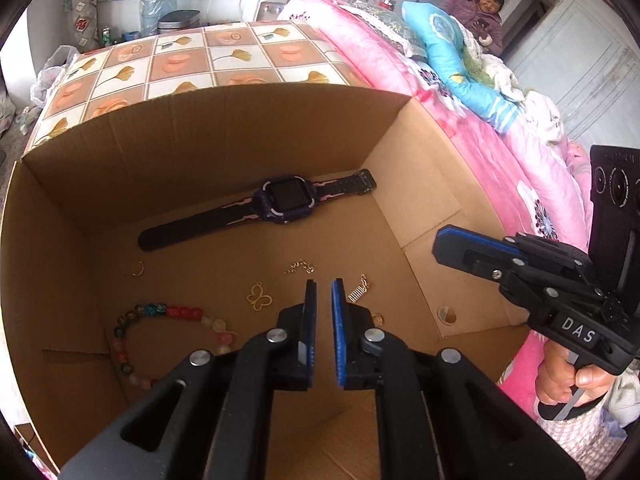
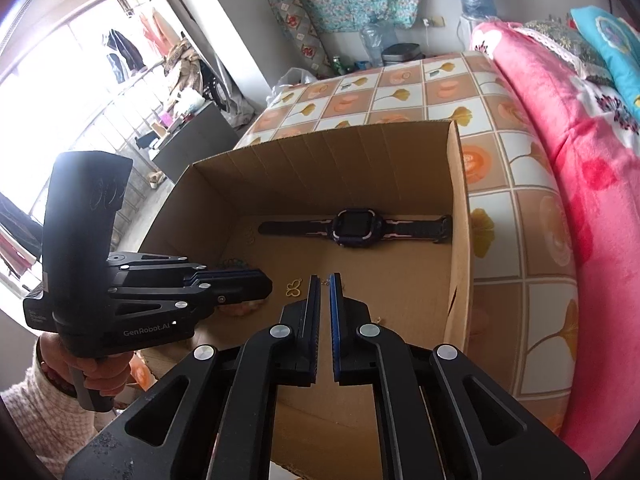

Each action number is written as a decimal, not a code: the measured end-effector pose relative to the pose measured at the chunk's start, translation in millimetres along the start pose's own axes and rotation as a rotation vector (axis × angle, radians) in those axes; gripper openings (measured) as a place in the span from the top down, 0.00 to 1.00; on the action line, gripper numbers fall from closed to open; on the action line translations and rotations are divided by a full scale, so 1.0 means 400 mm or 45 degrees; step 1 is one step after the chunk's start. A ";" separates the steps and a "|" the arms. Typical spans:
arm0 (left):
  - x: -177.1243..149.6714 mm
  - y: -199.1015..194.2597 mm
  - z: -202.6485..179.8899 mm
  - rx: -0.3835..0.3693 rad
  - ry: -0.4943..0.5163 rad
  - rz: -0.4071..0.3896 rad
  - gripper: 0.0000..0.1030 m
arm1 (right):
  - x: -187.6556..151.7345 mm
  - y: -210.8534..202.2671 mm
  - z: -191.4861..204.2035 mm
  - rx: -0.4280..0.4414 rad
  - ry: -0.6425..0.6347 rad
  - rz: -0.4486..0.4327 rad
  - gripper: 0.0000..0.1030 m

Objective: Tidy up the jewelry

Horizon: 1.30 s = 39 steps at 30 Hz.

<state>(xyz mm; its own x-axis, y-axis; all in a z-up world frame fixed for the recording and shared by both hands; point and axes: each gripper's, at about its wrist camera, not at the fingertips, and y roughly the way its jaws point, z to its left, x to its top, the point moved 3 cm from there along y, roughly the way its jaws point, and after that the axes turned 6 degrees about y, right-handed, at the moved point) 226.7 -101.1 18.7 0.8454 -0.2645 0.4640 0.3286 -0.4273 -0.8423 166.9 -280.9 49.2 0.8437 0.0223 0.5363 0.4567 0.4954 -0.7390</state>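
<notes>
An open cardboard box point(image 1: 200, 140) sits on the bed. On its floor lie a dark smartwatch point(image 1: 280, 200), a multicoloured bead bracelet point(image 1: 176, 312), a gold butterfly charm point(image 1: 259, 299), a short gold chain point(image 1: 299, 267), a thin ring point(image 1: 138, 269) and a gold coiled piece point(image 1: 359, 290). My left gripper point(image 1: 323, 282) hangs above the box floor near the charm, shut with nothing in it. My right gripper point(image 1: 438, 240) hovers over the box's right side, also shut and holding nothing. The right wrist view shows the watch point(image 2: 352, 226), the butterfly charm point(image 2: 293, 287), and the left gripper point(image 2: 268, 284) hiding the bracelet.
The box rests on a checked floral sheet point(image 1: 180, 60). A pink quilt point(image 1: 400, 80) and blue pillow point(image 1: 452, 60) lie to its right. A person point(image 1: 484, 12) sits at the far back. A window with hanging clothes point(image 2: 120, 52) is on the left.
</notes>
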 end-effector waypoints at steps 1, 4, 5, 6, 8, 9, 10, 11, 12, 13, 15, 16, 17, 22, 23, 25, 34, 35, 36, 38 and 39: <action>0.001 -0.002 0.003 0.007 -0.004 -0.006 0.93 | 0.005 -0.005 -0.006 0.005 0.011 -0.012 0.94; 0.006 -0.009 0.008 0.041 -0.004 -0.033 0.93 | 0.017 -0.016 -0.025 0.042 0.056 -0.032 0.93; 0.010 -0.012 0.008 0.050 -0.001 -0.049 0.93 | 0.020 -0.021 -0.028 0.054 0.064 -0.041 0.93; 0.013 -0.018 0.009 0.055 0.002 -0.069 0.92 | 0.021 -0.027 -0.030 0.065 0.069 -0.050 0.93; 0.020 -0.027 0.011 0.058 0.002 -0.111 0.87 | 0.027 -0.036 -0.032 0.079 0.076 -0.063 0.93; 0.024 -0.033 0.012 0.060 0.004 -0.131 0.85 | 0.030 -0.042 -0.034 0.086 0.085 -0.072 0.93; 0.028 -0.038 0.011 0.061 0.008 -0.147 0.83 | 0.033 -0.051 -0.037 0.097 0.099 -0.083 0.93; 0.031 -0.043 0.009 0.062 0.015 -0.164 0.80 | 0.036 -0.059 -0.038 0.105 0.114 -0.094 0.91; 0.035 -0.047 0.007 0.063 0.021 -0.181 0.79 | 0.039 -0.071 -0.040 0.111 0.127 -0.111 0.89; 0.034 -0.053 0.005 0.065 0.025 -0.200 0.76 | 0.042 -0.086 -0.043 0.111 0.137 -0.131 0.87; 0.034 -0.069 0.000 0.058 0.031 -0.246 0.71 | 0.043 -0.120 -0.051 0.104 0.162 -0.175 0.83; 0.032 -0.077 -0.003 0.048 0.032 -0.269 0.68 | 0.041 -0.135 -0.056 0.104 0.177 -0.195 0.82; 0.029 -0.088 -0.007 0.031 0.033 -0.296 0.65 | 0.038 -0.150 -0.061 0.099 0.191 -0.217 0.80; -0.009 -0.144 -0.032 -0.024 0.083 -0.410 0.53 | 0.006 -0.198 -0.092 0.029 0.284 -0.291 0.71; -0.020 -0.157 -0.035 -0.029 0.091 -0.425 0.51 | -0.003 -0.203 -0.097 0.016 0.300 -0.301 0.68; -0.048 -0.186 -0.041 -0.051 0.102 -0.454 0.47 | -0.026 -0.214 -0.106 -0.003 0.337 -0.326 0.66; -0.248 -0.265 -0.058 -0.074 0.154 -0.427 0.34 | -0.164 -0.245 -0.089 0.005 0.421 -0.384 0.66; -0.274 -0.267 -0.061 -0.076 0.153 -0.410 0.33 | -0.183 -0.250 -0.085 -0.005 0.419 -0.381 0.66; -0.300 -0.269 -0.064 -0.074 0.153 -0.401 0.33 | -0.202 -0.254 -0.079 -0.014 0.412 -0.377 0.66; -0.351 -0.280 -0.078 -0.049 0.172 -0.422 0.26 | -0.242 -0.263 -0.065 -0.043 0.377 -0.360 0.65; -0.374 -0.277 -0.087 -0.028 0.180 -0.401 0.25 | -0.262 -0.266 -0.056 -0.064 0.345 -0.344 0.63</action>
<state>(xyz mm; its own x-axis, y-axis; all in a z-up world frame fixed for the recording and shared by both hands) 49.2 -44.2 51.9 0.6369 -0.2330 0.7348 0.5535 -0.5253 -0.6463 36.1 -355.4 62.3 0.7320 -0.3371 0.5921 0.6804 0.4083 -0.6086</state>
